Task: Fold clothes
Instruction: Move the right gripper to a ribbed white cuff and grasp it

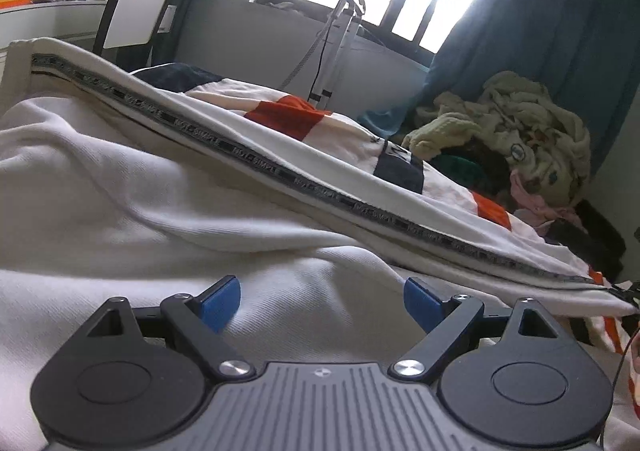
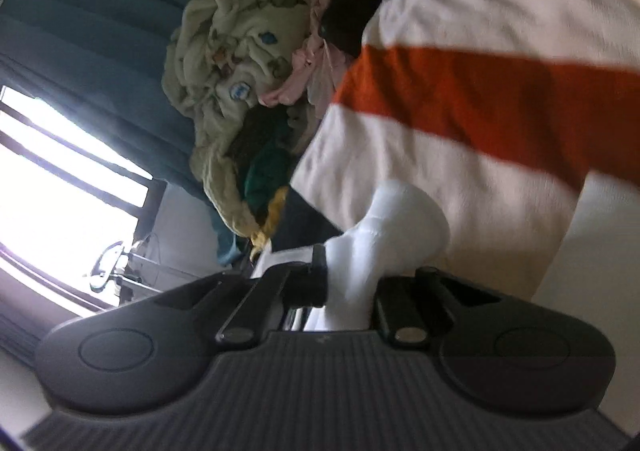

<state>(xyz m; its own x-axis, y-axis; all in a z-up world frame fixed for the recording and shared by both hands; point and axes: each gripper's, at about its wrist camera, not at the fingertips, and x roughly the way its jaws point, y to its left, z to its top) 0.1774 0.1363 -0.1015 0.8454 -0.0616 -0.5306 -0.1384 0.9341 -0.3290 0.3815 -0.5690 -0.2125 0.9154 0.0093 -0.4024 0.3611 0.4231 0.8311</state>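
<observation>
My right gripper point(image 2: 348, 287) has its jaws clamped on a bunch of the white striped garment point(image 1: 168, 179) spread on the bed; my left gripper point(image 1: 322, 303), jaws open, hovers over it. I'd lift evenly, keeping the taped edge point(image 1: 280, 171) straight.

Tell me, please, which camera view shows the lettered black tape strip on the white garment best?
The left wrist view: the lettered tape strip runs across it in focus along the white garment. The right wrist view shows only blurred striped cloth pinched in the right gripper, no strip.
</observation>
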